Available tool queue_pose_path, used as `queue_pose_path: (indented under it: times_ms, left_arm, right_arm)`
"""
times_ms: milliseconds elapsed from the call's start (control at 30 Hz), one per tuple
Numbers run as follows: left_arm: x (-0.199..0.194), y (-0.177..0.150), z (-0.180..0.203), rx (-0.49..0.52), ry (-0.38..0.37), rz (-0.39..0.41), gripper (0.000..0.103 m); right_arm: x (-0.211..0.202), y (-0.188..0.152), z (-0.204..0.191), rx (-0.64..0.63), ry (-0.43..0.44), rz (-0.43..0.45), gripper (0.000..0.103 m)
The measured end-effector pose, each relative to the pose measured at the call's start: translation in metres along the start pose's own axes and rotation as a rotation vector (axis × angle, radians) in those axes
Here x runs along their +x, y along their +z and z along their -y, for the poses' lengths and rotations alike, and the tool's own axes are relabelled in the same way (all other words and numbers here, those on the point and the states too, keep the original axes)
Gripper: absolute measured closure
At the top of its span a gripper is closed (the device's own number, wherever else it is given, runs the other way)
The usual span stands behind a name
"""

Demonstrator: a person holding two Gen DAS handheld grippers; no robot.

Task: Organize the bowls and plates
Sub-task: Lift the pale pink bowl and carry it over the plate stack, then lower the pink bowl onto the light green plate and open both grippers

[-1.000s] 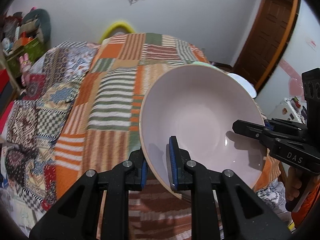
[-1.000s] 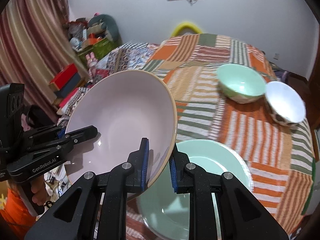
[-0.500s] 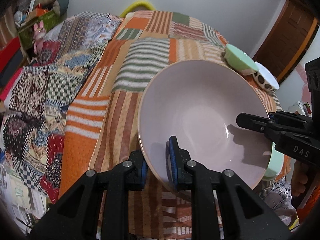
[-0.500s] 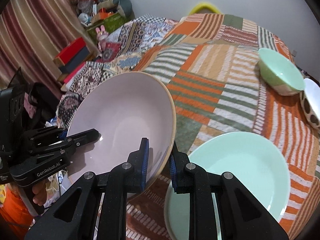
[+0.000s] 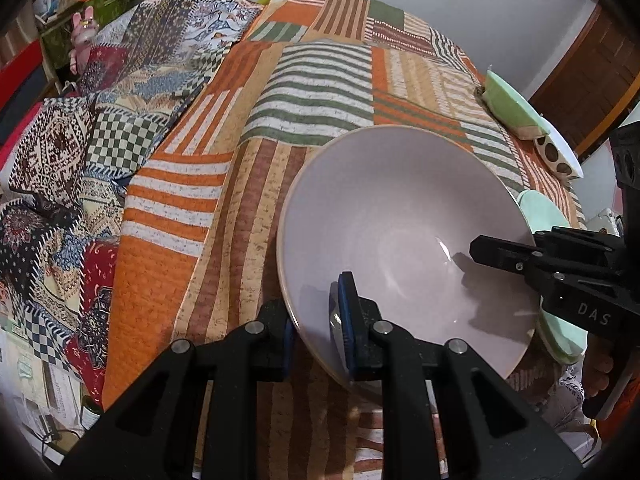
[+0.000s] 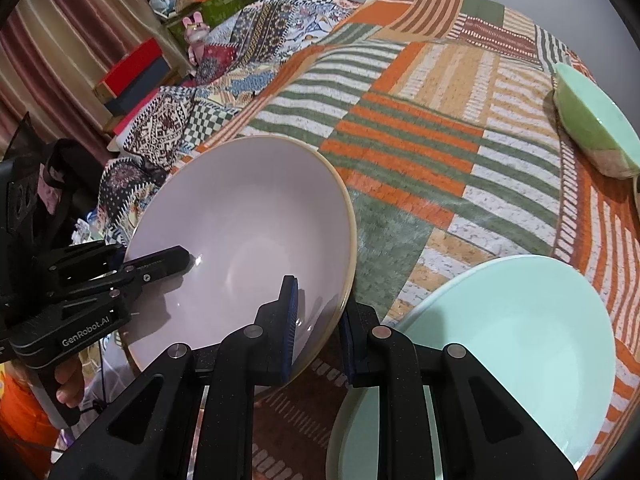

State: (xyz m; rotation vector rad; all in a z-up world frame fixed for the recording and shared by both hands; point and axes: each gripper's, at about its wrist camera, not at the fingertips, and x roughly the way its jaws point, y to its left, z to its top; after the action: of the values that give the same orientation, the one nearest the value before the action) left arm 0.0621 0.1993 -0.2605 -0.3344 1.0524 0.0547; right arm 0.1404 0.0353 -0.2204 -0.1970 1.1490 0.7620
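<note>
Two claws, left claw (image 5: 316, 326) and right claw (image 6: 320, 322), clamping one pink bowl (image 5: 404, 236), seemingly tilted

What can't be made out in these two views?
- Pink bowl: underside hidden in both views, so whether it touches the quilt cannot be told.
- Green plate: left wrist view shows only slivers behind the pink bowl; right wrist view loses its near part behind the right tool.
- Spotted bowl: cut off at the right wrist view's edge.
- Green bowl: inside barely visible.

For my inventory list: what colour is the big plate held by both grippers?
Pale pink with a tan rim: the big plate. It shows best in the right wrist view.
</note>
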Motion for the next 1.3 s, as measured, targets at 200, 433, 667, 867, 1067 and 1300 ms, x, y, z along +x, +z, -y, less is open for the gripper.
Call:
queue_pose_path:
  times_ms: [200, 433, 667, 867, 1067, 1300]
  left_arm:
    - [0.004, -0.003, -0.001, 0.011, 0.001, -0.003, 0.084]
    - [0.003, -0.003, -0.002, 0.009, 0.035, -0.002, 0.080]
    - [-0.022, 0.002, 0.000, 0.021, 0.087, 0.061, 0.067]
    - [-0.057, 0.018, 0.019, 0.058, 0.103, 0.156, 0.059]
    - [-0.084, 0.040, 0.061, 0.125, 0.090, 0.249, 0.048]
    - [-0.090, 0.070, 0.120, 0.193, 0.055, 0.296, 0.034]
  right_arm:
    - [0.003, 0.003, -0.003, -0.019, -0.009, -0.004, 0.083]
    - [-0.007, 0.004, -0.003, -0.016, -0.027, 0.029, 0.081]
    - [-0.035, 0.003, 0.003, -0.007, -0.039, 0.096, 0.073]
    - [-0.067, 0.001, 0.014, 0.010, -0.051, 0.172, 0.069]
    - [-0.111, -0.003, 0.035, 0.024, -0.096, 0.284, 0.058]
    - [-0.155, -0.006, 0.081, 0.073, -0.185, 0.398, 0.046]
